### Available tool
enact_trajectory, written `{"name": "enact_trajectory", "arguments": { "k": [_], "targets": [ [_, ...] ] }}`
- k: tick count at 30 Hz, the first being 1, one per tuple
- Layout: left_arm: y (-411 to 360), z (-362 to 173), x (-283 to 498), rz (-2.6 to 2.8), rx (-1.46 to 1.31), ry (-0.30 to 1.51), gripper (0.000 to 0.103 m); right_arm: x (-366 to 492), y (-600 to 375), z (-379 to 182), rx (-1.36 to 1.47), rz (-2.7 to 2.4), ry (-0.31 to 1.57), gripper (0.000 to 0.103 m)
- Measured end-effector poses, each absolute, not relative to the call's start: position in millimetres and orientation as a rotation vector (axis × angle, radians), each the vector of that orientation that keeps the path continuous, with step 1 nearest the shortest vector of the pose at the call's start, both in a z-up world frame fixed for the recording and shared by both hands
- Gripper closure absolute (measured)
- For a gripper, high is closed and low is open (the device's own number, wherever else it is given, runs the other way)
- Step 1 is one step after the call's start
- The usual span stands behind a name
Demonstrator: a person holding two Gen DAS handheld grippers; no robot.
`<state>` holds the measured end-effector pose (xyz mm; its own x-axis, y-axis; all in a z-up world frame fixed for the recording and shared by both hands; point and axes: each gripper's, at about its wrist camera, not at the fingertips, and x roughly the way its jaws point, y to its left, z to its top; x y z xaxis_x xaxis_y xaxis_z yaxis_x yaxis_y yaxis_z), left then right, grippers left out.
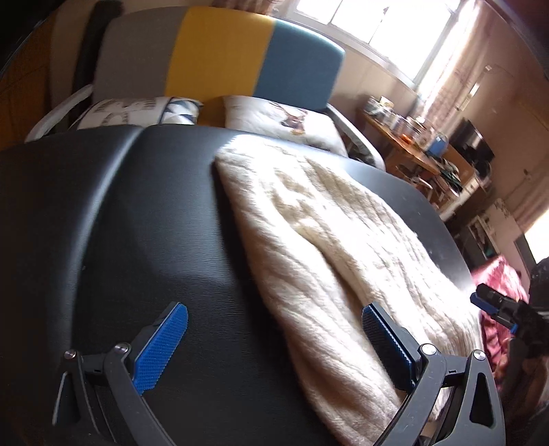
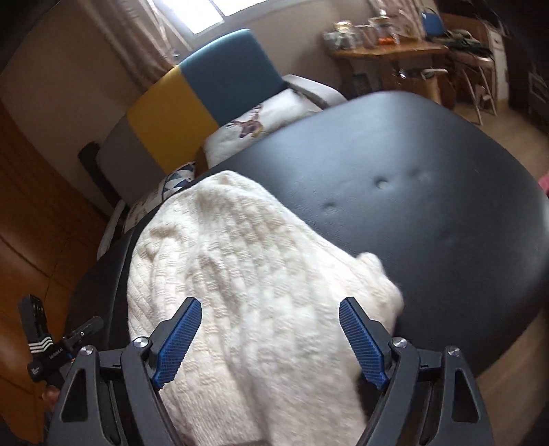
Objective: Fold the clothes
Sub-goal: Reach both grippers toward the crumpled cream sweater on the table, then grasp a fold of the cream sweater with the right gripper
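**Cream knit spread on black padded top, both grippers wide open**

Blue ribbed pads nearest the lens in each wrist view, on black linkages. Left gripper (image 1: 274,343) spread wide over the black padded surface (image 1: 120,223), gripping nothing; left pad over bare black vinyl, right pad over the near edge of the cream knitted garment (image 1: 326,240), contact with it not clear. Right gripper (image 2: 271,343) likewise splayed wide, pads apart with the same garment (image 2: 240,274) lying below and between them, not pinched; touching or hovering cannot be told through the blur.

Garment lying flat on the padded top, folded into a long band with a rounded corner, running from the near edge toward the far side, off-centre. Bare vinyl to one side, with shallow button dimples (image 2: 379,183) visible from the right wrist view. Right gripper's tips also seen at the right edge of the left wrist view, beside a pink-red cloth (image 1: 497,291).

Beyond the padded top: printed pillows (image 1: 284,120) on a sofa with a backrest (image 1: 219,55) in grey, yellow and blue panels. Farther off, a cluttered wooden table (image 2: 387,51), curtains and a bright window (image 1: 370,20).
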<state>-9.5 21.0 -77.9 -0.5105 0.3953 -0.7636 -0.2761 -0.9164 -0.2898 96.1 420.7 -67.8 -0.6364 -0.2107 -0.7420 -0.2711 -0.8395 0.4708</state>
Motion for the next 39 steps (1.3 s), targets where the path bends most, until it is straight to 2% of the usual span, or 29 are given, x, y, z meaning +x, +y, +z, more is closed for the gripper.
{"name": "enact_trajectory", "arguments": {
  "k": [4,7,8,10,11,12,17,20,24,30,34,36,39],
  "targets": [
    [55.7,-74.6,-7.9,2.39,-1.243,-0.061,0.0,97.5,426.4,-85.5,-1.379,2.682,1.124,0.022],
    [73.0,-72.0,-7.3,2.342,-1.238,-0.021,0.0,81.3,389.6,-89.3,-1.504,2.809,1.274,0.022],
    [76.3,-71.0,-8.3,2.337,-1.24,-0.008,0.0,73.6,371.5,-91.6,-1.583,2.857,1.269,0.022],
    [74.0,-69.0,-10.1,2.34,-1.238,-0.023,0.0,59.4,332.9,-101.2,-1.754,2.923,1.218,0.022],
    [69.1,-67.7,-12.4,2.342,-1.239,-0.044,0.0,53.2,314.8,-107.8,-1.848,2.929,1.122,0.022],
    [62.9,-66.9,-15.1,2.349,-1.244,-0.061,0.0,50.2,302.1,-111.3,-1.872,2.949,1.028,0.021],
    [32.3,-78.8,-22.9,2.377,-1.319,-0.138,0.0,50.4,289.5,-99.1,-1.866,2.991,0.878,0.021],
    [26.4,-86.9,-18.3,2.424,-1.319,-0.099,0.0,60.1,311.0,-77.6,-1.813,3.045,0.887,0.022],
    [29.5,-89.9,-11.5,2.406,-1.255,-0.066,0.0,63.6,384.3,-55.5,-1.578,2.936,0.975,0.022],
    [47.1,-91.1,-22.5,2.231,-1.259,-0.243,0.0,72.7,458.3,-80.5,-1.535,2.617,0.986,0.022],
    [70.6,-89.9,-27.5,2.275,-1.236,-0.154,0.0,69.0,438.2,-114.8,-1.705,2.5,0.801,0.023],
    [81.6,-91.1,-31.3,2.324,-1.24,-0.084,0.0,68.6,414.0,-121.3,-1.664,2.553,0.636,0.016],
    [92.5,-102.5,-37.6,2.333,-1.285,-0.039,0.0,71.5,394.4,-123.8,-1.631,2.623,0.505,0.012]
  ]
}}
